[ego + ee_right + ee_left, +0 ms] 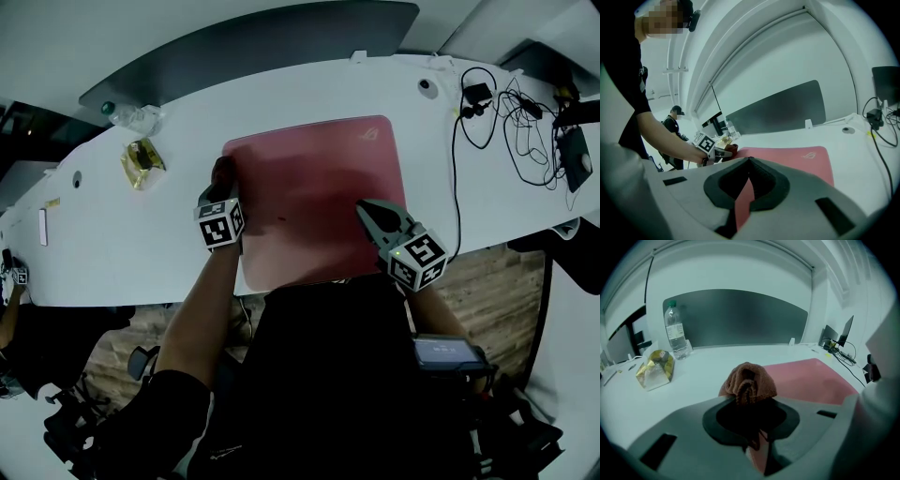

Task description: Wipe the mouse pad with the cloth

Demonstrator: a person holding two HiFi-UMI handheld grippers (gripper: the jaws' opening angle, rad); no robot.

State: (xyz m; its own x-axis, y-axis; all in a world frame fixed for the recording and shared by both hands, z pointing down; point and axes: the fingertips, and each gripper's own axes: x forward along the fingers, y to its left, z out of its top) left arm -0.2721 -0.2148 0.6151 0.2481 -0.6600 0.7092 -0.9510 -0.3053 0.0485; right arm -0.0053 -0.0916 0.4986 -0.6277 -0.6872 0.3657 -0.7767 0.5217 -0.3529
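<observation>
Nearest the camera, the person's black-sleeved arms reach forward over the near edge of the white table [112, 253]. The right gripper [363, 208] hangs over the right half of the red mouse pad [319, 197]. Its fingers [749, 161] are brought together at the tips with nothing between them, and only a sliver of the pad shows through the gap behind the tips. Whether the tips touch the pad cannot be told.

The left gripper [223, 190] is at the pad's left edge, towards the far corner. Its fingers are clamped on a bunched brown cloth [749, 379]. The cloth bulges out past the tips and sits right where the pad meets the bare table.

The mouse pad lies flat near the table's front edge, with a small logo at its far right corner.

Further left on the table, well apart from the pad, stands a crumpled yellow snack bag [656, 369]. Just beyond it is an upright clear water bottle [675, 336] with a green cap. On the right side of the table, a tangle of black cables [511, 117] runs out beyond the pad, and a dark monitor [846, 331] stands near them.

Along the table's far edge rises a dark grey divider panel [736, 317]. Beyond the table's left end, the right gripper view shows another person [675, 123] in dark clothes.
</observation>
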